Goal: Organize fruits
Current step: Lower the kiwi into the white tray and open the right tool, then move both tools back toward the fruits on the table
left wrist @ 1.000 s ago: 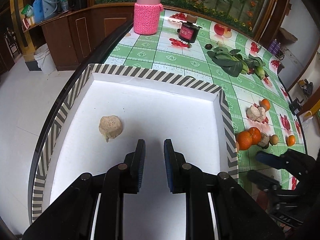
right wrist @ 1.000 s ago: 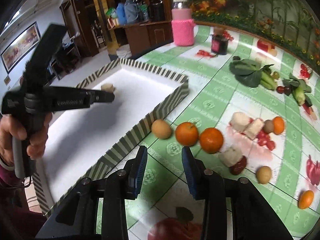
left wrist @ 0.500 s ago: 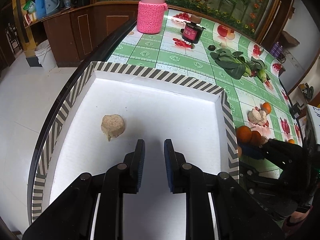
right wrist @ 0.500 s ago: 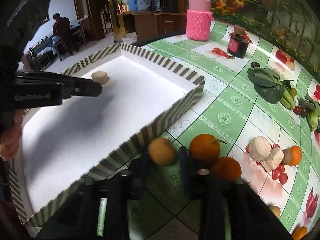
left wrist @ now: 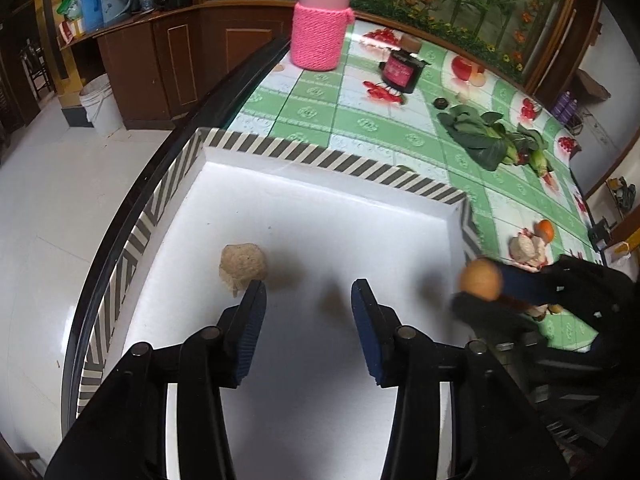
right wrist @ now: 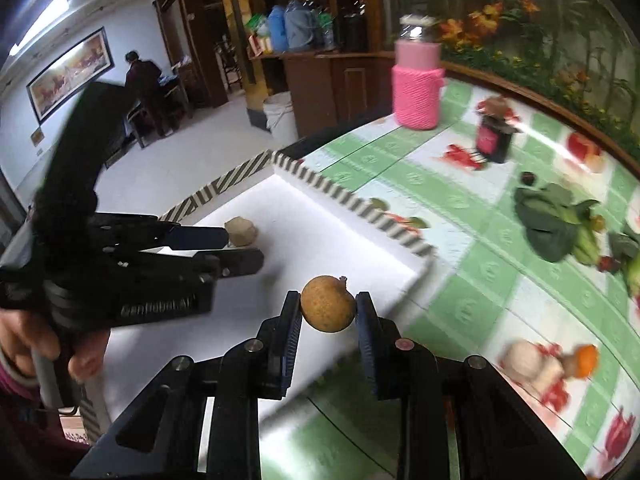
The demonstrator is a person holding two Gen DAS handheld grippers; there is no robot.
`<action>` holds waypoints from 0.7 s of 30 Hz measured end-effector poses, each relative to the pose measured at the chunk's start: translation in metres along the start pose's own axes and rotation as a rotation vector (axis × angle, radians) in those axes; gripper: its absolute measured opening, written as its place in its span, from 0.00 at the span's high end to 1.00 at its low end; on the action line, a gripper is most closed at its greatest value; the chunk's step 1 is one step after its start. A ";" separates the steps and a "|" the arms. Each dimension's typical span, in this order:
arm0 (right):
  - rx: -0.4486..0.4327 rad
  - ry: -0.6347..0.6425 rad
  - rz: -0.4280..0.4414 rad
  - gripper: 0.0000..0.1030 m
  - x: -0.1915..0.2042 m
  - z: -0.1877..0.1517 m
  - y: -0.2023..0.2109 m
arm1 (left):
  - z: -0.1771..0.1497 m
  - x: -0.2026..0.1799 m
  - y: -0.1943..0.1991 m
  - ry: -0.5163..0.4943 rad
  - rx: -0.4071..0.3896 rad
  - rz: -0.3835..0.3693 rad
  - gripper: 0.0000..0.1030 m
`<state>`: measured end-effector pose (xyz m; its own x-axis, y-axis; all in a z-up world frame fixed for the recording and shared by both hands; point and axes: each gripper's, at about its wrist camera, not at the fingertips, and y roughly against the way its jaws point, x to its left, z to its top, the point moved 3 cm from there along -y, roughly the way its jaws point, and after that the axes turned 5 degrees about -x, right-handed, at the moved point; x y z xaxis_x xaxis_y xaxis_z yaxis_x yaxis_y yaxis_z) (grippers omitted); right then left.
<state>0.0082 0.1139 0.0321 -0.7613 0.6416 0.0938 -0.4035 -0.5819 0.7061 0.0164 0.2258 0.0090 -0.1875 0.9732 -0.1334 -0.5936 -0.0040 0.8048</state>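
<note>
**Brown fruit lifted, heading for the tray**

Left gripper (left wrist: 307, 294): jaws now spread wide, empty, low over the white tray (left wrist: 328, 168) floor; a second ago they were nearly together. Beige lump (left wrist: 243, 266) lies just beyond the left jaw.

Right gripper (right wrist: 328, 312): jaws clamped on the round brown fruit (right wrist: 328, 309), which has left the desk (right wrist: 460, 216) and hangs over the tray's near striped wall. Judged: pickup done, drop-off remaining.

Open tray floor ahead of both jaws; the left gripper sits close on the left, so release right of it. Oranges (right wrist: 586, 360) wait further right.
</note>
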 end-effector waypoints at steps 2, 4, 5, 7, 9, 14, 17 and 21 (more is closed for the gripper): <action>0.029 0.008 0.000 0.73 0.003 0.000 -0.017 | -0.001 0.003 -0.003 0.000 0.003 0.020 0.59; 0.052 0.018 -0.008 0.72 0.005 -0.002 -0.031 | -0.001 0.006 -0.005 0.004 0.004 0.033 0.59; 0.041 0.024 -0.011 0.71 0.006 -0.001 -0.032 | -0.002 0.007 -0.005 0.006 0.005 0.039 0.59; 0.028 0.026 -0.015 0.66 0.007 -0.002 -0.031 | -0.003 0.010 -0.006 0.012 0.008 0.046 0.59; 0.004 0.012 -0.027 0.50 0.005 -0.003 -0.025 | -0.005 0.010 -0.005 0.013 0.009 0.045 0.59; -0.142 -0.014 -0.095 0.30 -0.006 -0.009 0.028 | -0.008 0.003 0.006 0.010 -0.027 0.042 0.59; -0.242 -0.059 -0.147 0.13 -0.020 -0.017 0.063 | -0.012 -0.009 0.016 0.001 -0.057 0.025 0.45; -0.288 -0.160 -0.198 0.09 -0.048 -0.036 0.104 | -0.017 -0.034 0.032 -0.055 -0.109 -0.003 0.44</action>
<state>-0.0157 0.0046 0.0757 -0.5748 0.8123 0.0993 -0.6783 -0.5407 0.4976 -0.0090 0.1884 0.0296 -0.1443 0.9843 -0.1015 -0.6765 -0.0233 0.7360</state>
